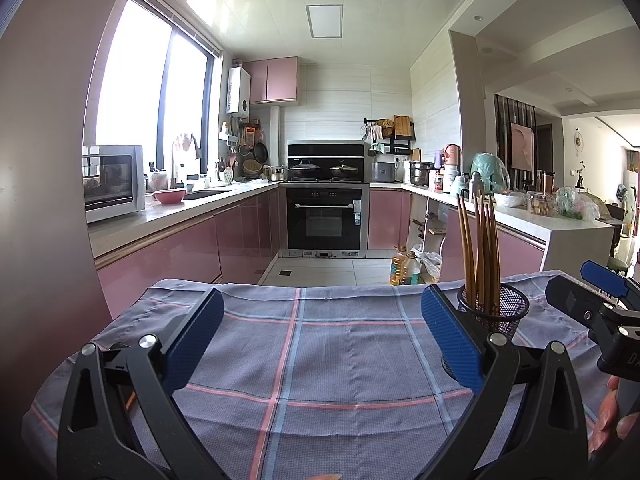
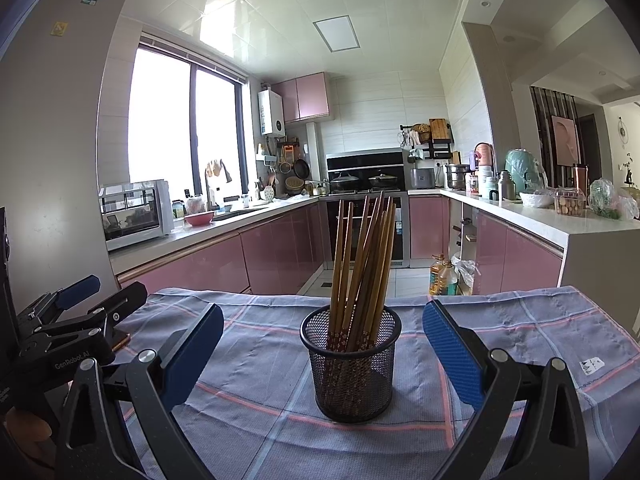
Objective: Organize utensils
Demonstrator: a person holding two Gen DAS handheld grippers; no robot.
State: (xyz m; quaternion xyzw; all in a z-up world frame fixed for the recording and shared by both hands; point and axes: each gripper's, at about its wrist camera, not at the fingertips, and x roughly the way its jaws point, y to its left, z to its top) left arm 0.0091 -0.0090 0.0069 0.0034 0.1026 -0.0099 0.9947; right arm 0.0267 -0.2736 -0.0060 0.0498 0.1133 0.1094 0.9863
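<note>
Left wrist view: left tool [image 1: 322,334] released and empty over the checked cloth [image 1: 296,360] on the bench; mesh holder [image 1: 496,312] with chopsticks [image 1: 480,252] stands just right of it. Right wrist view: right tool [image 2: 323,348] released, holder [image 2: 352,364] between its fingers untouched, chopsticks [image 2: 360,264] upright inside; task appears complete. Kitchen cabinets [image 2: 280,248] lie beyond the holder.

You had a table draped in a grey-blue checked cloth with pink and pale-blue stripes [image 2: 272,412]. On it stood a black wire-mesh cylindrical holder [image 2: 352,364], upright, right of centre, holding brown wooden chopsticks [image 2: 362,260].
</note>
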